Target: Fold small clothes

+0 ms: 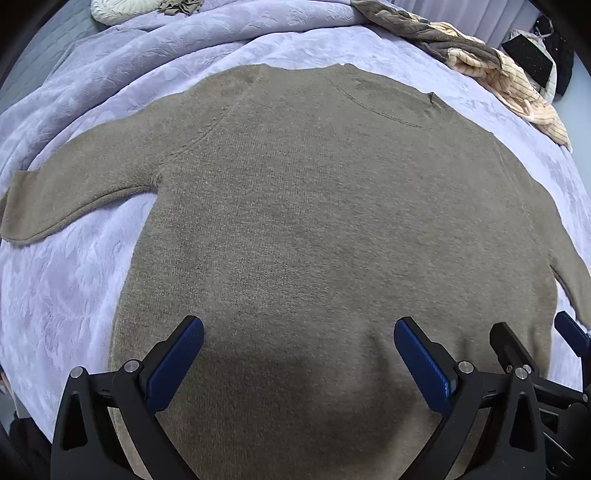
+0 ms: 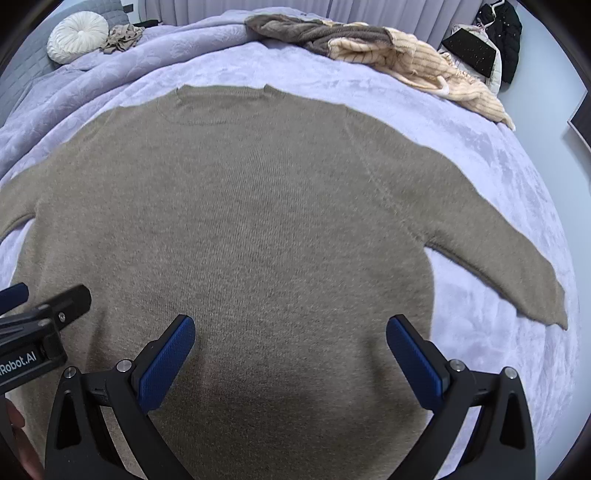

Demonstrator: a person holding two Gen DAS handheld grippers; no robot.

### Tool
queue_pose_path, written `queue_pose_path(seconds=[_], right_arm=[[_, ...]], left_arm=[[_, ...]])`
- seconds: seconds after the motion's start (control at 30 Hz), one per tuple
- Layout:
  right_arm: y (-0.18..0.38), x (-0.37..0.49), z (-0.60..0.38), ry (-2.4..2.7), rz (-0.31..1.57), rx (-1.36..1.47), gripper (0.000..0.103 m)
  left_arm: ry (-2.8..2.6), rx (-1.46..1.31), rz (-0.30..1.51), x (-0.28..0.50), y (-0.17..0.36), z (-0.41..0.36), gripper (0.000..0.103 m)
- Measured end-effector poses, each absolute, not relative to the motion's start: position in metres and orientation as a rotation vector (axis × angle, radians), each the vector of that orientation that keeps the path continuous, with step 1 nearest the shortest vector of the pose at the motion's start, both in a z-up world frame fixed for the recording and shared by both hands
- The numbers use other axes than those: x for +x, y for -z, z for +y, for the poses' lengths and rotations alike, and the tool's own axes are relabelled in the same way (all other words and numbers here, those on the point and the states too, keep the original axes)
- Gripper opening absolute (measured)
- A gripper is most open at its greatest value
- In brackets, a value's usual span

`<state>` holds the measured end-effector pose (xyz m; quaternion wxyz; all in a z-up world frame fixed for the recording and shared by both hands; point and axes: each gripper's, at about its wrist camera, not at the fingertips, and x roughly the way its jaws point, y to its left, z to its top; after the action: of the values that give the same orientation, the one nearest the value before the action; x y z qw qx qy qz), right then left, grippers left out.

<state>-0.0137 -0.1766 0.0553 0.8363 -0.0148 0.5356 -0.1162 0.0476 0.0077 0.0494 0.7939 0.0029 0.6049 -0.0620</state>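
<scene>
A brown knitted sweater (image 1: 314,206) lies spread flat on a lavender blanket (image 1: 66,288), neckline at the far side, sleeves out to both sides. In the right wrist view the same sweater (image 2: 251,206) fills the middle, its right sleeve (image 2: 517,266) reaching out over the blanket (image 2: 517,369). My left gripper (image 1: 299,332) hovers open over the sweater's lower body, nothing between its blue pads. My right gripper (image 2: 290,330) is open too, over the lower body just to the right. Each gripper shows at the edge of the other's view: the right one (image 1: 535,338), the left one (image 2: 48,295).
A heap of beige striped and grey-brown clothes (image 2: 388,51) lies at the far right of the bed. A round white cushion (image 2: 75,35) and a crumpled tan cloth (image 2: 123,37) sit at the far left. Dark garments (image 2: 498,40) hang beyond the bed's right edge.
</scene>
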Motion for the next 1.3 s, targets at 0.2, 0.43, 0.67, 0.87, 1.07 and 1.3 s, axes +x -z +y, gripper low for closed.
queue_pose_path(seconds=[0.2,0.43,0.67,0.87,1.07,1.3], right_arm=[[-0.077,-0.014,-0.185,0.269,1.082,-0.042,0.103],[-0.099,-0.012,-0.211,0.301,1.031,-0.017,0.103],[-0.111,-0.015,-0.241,0.342,1.004,0.024,0.103],[-0.115,-0.018,-0.274,0.389,0.988,0.060,0.103],[-0.115,-0.025,-0.311,0.437,0.979,0.121,0.103],[-0.112,-0.037,-0.355,0.506,0.973,0.185,0.103]], left_arm=[[0.114,0.080,1.199,0.030,-0.067,-0.001,0.103],[0.163,0.085,1.143,0.035,-0.091,-0.022,0.103],[0.196,0.112,1.126,0.032,-0.102,-0.053,0.103],[0.214,0.142,1.118,0.034,-0.108,-0.090,0.103],[0.241,0.174,1.112,0.036,-0.110,-0.126,0.103],[0.281,0.208,1.118,0.037,-0.105,-0.169,0.103]])
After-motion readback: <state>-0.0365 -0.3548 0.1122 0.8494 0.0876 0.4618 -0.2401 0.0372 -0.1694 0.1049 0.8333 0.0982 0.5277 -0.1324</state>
